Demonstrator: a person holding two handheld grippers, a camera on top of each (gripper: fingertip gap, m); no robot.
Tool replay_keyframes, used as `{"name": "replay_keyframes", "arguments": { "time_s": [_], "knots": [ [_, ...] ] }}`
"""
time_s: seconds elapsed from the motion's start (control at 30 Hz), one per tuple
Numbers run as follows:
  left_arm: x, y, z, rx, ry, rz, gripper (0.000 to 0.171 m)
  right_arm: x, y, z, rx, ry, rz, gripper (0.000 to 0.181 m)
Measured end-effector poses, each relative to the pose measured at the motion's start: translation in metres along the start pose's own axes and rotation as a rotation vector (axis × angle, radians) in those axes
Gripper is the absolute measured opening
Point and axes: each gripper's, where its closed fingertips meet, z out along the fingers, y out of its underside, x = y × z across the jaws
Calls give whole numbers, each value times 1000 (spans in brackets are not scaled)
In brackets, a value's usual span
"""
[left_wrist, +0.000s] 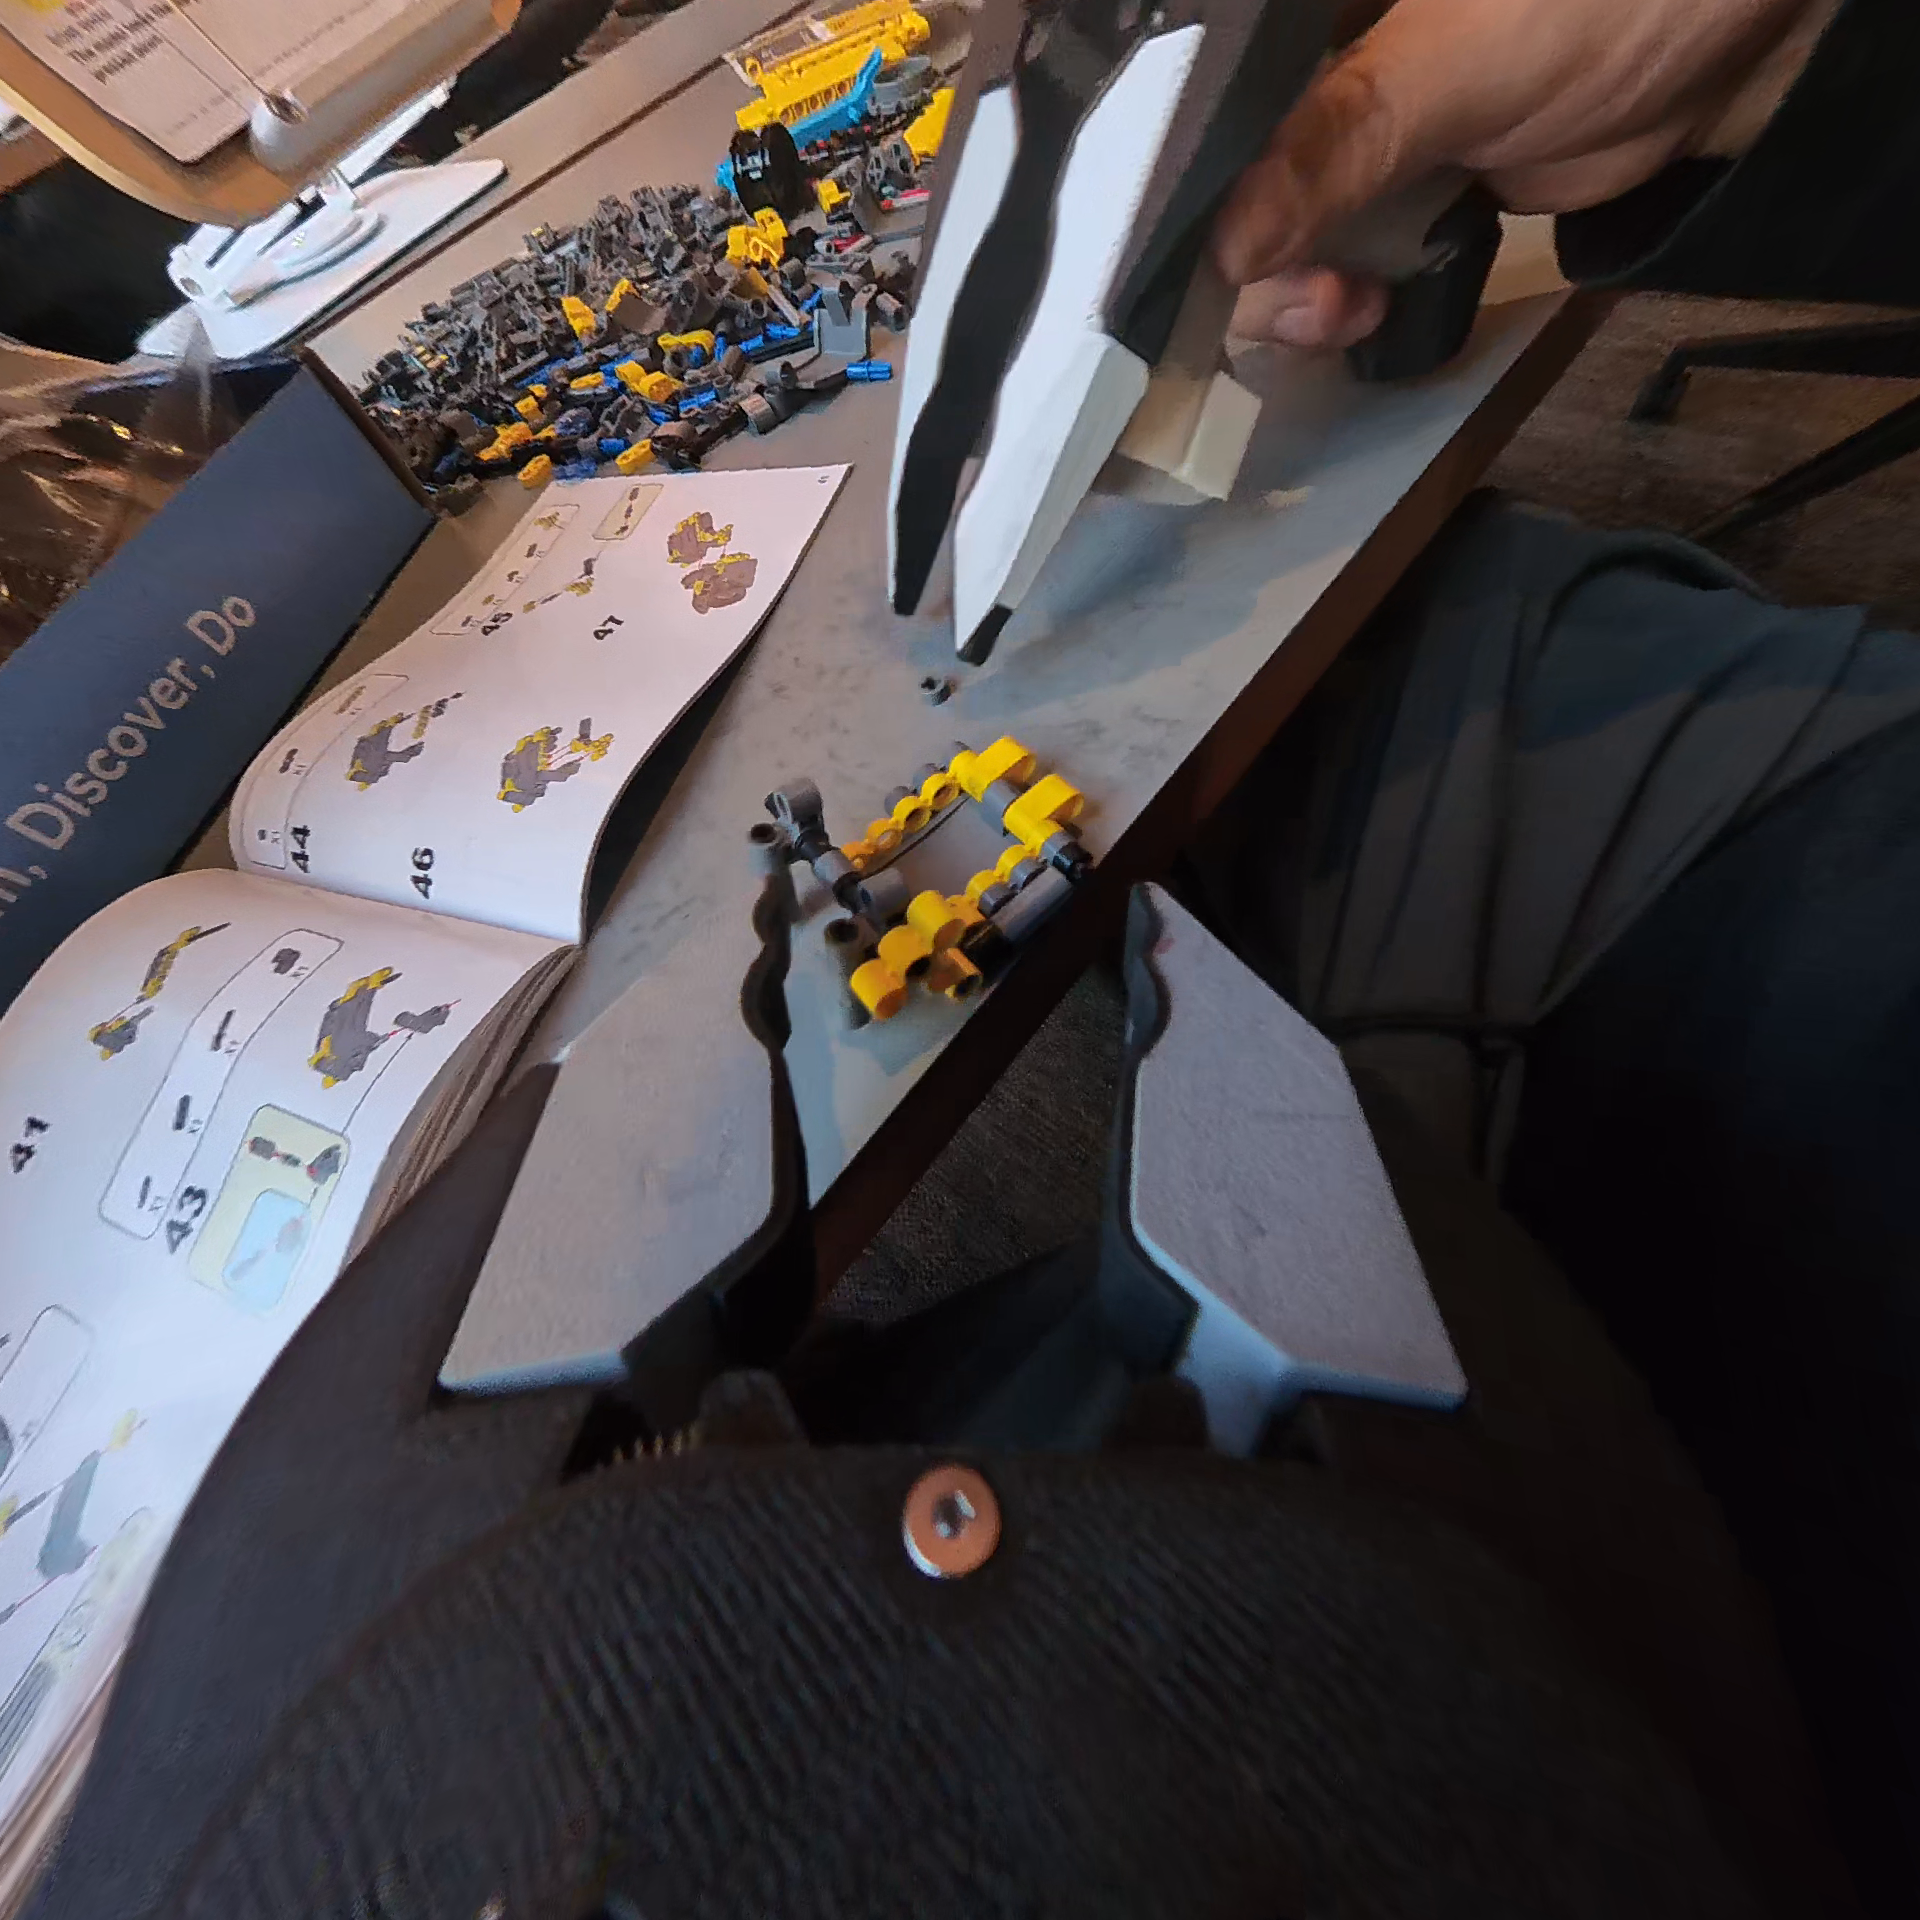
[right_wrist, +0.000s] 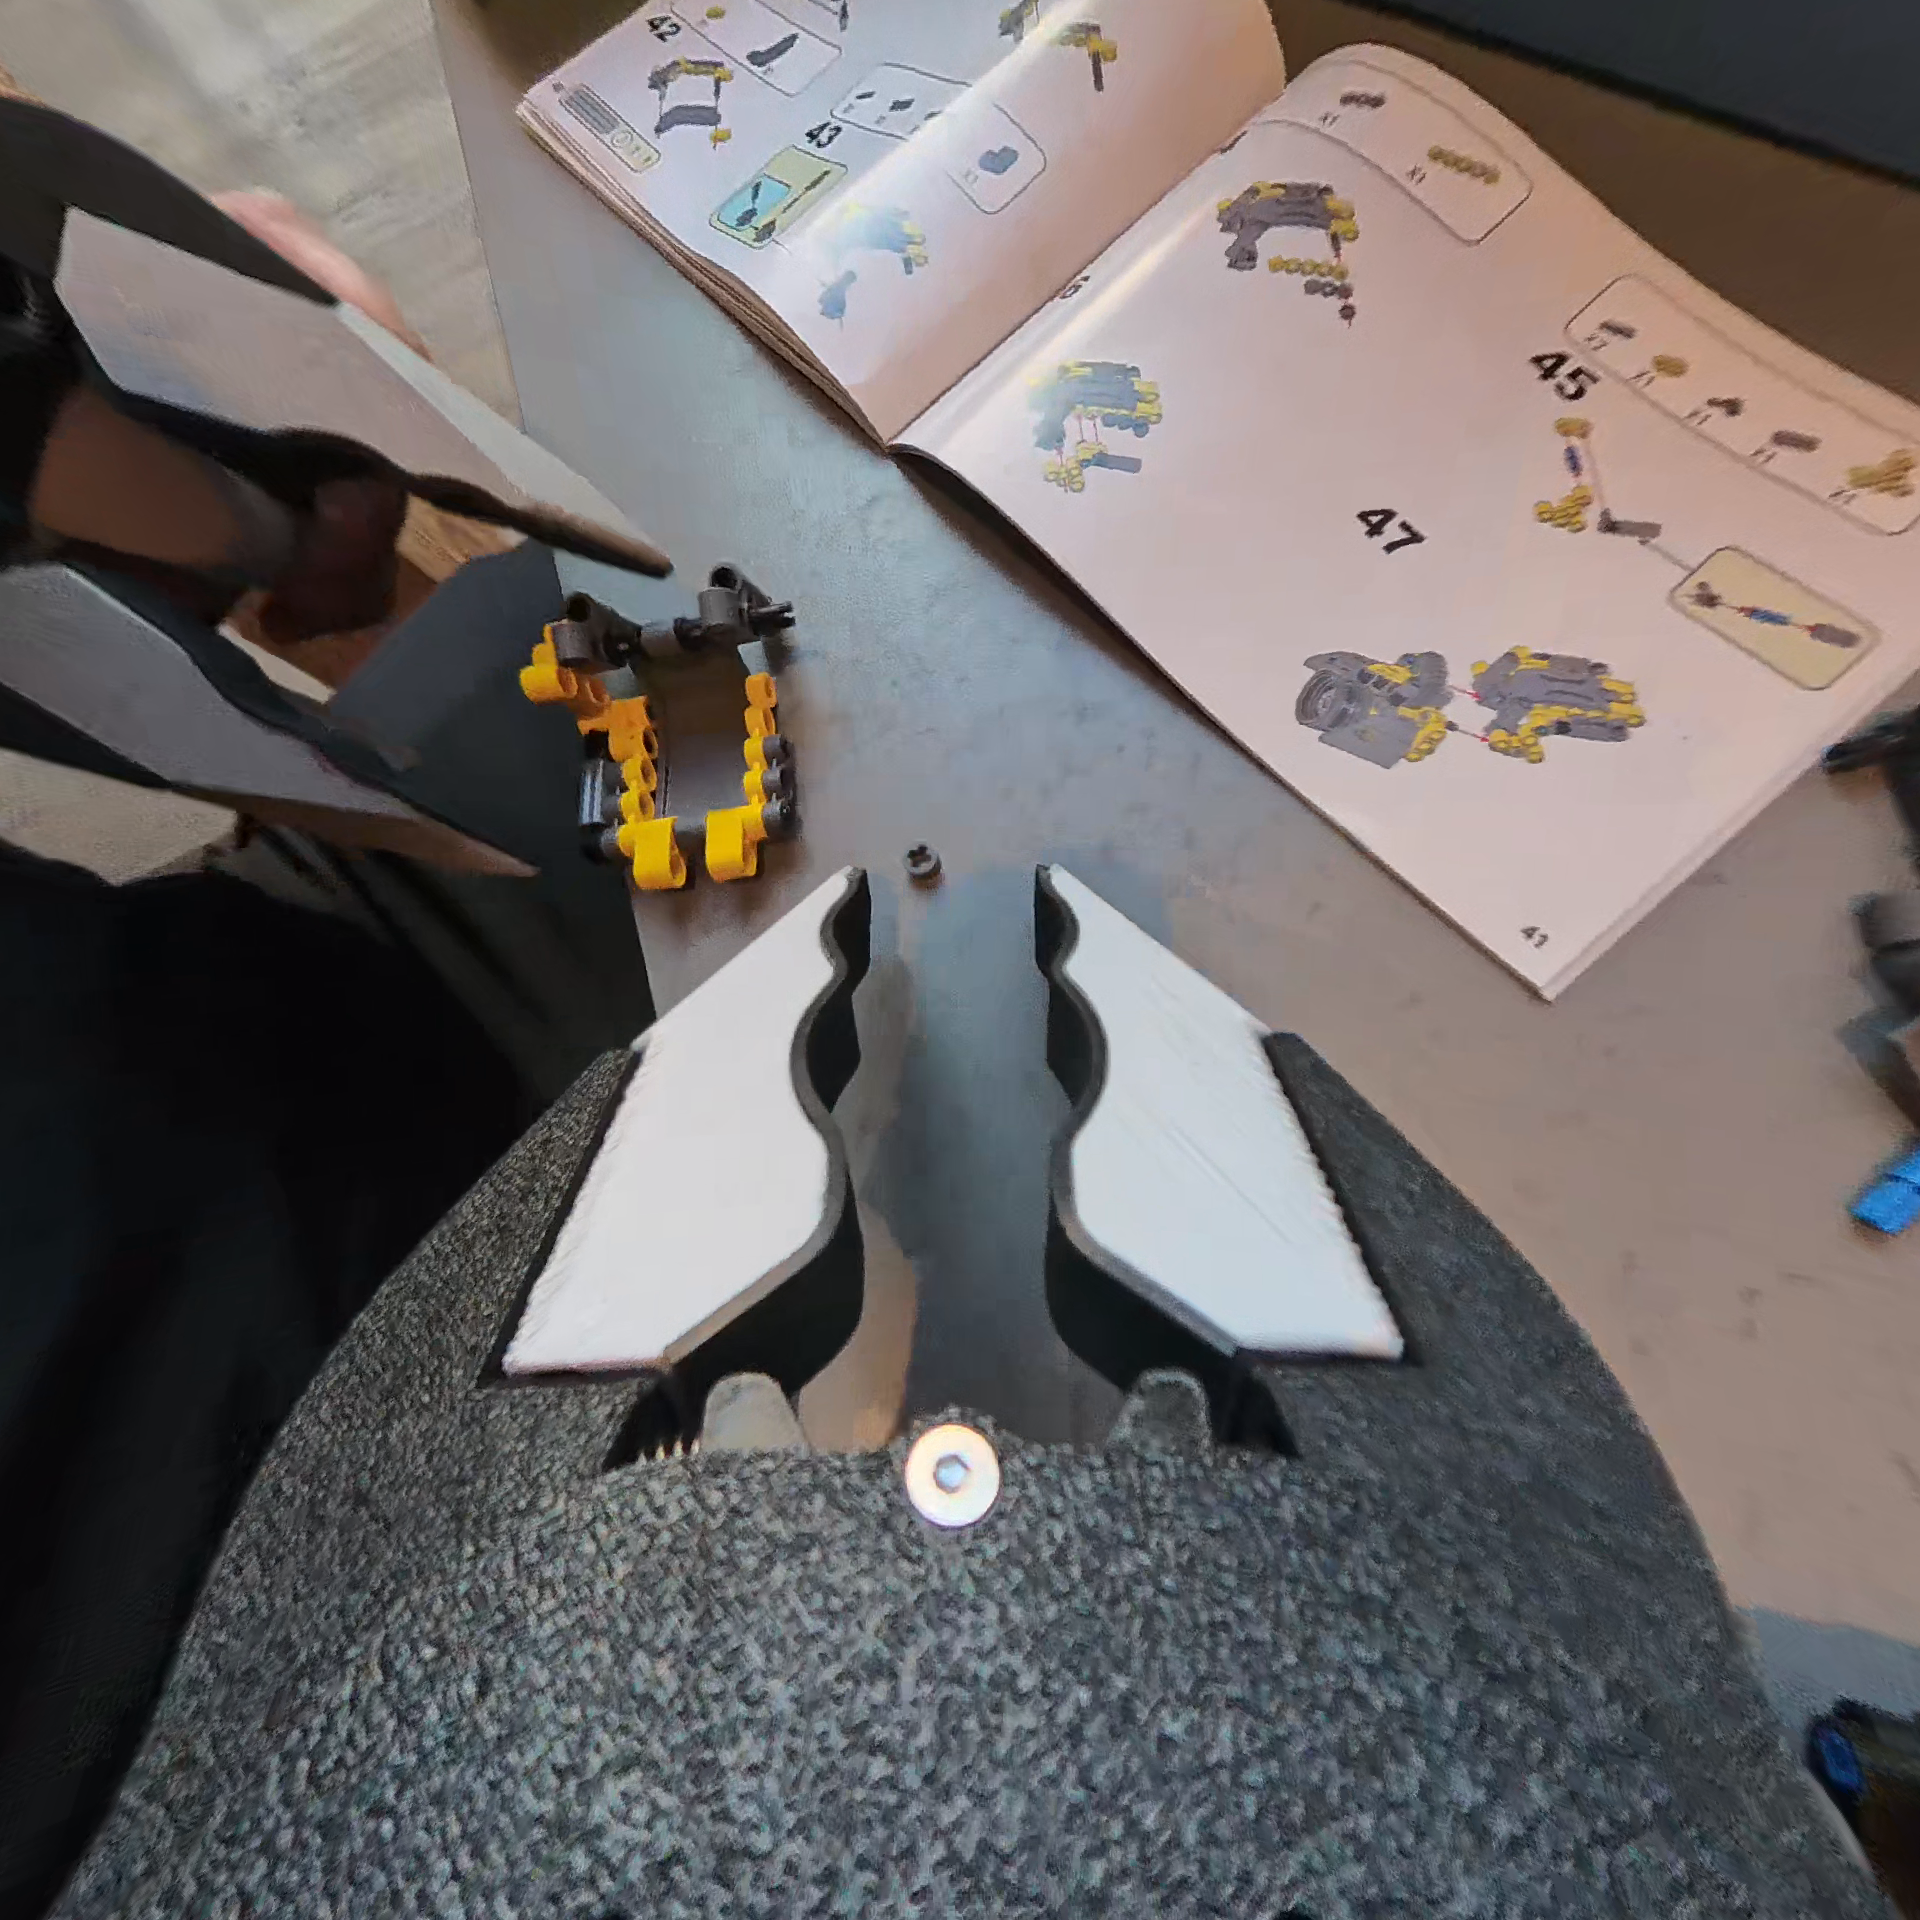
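A yellow and grey brick assembly (left_wrist: 940, 868) lies on the grey table (left_wrist: 1122, 623) close to its front edge. My left gripper (left_wrist: 956, 925) is open and empty, one fingertip on each side of the assembly's near end. In the right wrist view the left gripper (right_wrist: 597, 717) comes in from the left, tips at the assembly (right_wrist: 665, 727). My right gripper (right_wrist: 951, 878) is open and empty, tips just above the table. A tiny dark round piece (right_wrist: 922, 860) lies just ahead of its tips, nearer the left one. The left wrist view shows the right gripper (left_wrist: 940, 629) above that piece (left_wrist: 935, 689).
An open instruction booklet (left_wrist: 520, 675) (right_wrist: 1299, 416) lies left of the assembly. Behind it is a pile of loose grey, blue and yellow pieces (left_wrist: 623, 343), a dark box (left_wrist: 187, 644) and a white stand (left_wrist: 312, 208). A person's hand (left_wrist: 1507, 125) holds the right gripper. Beyond the table edge (left_wrist: 1195, 831) are a person's legs. One gripper's finger ends stand about 8 cm off the other's.
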Motion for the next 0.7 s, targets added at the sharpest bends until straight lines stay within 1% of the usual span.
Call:
{"name": "replay_keyframes", "arguments": {
  "time_s": [0.17,0.27,0.37,0.47,0.6,0.7],
  "knots": [
    [-9,-6,-16,29,-47,35,61,-5,10,-11,32,98,-126,34],
    [-8,-10,-23,46,-56,80,57,-6,20,-15,16,134,-139,39],
    [1,-14,-23,41,-68,202,52,-7,18,-20,47,144,-127,39],
    [12,-12,-18,0,-84,365,48,-14,17,-21,66,130,-141,39],
    [20,-3,-9,-75,-113,544,44,-33,16,-16,61,99,-286,44],
    [25,1,-8,-88,-94,547,41,-47,13,-6,24,96,-437,47]
  ]
}}
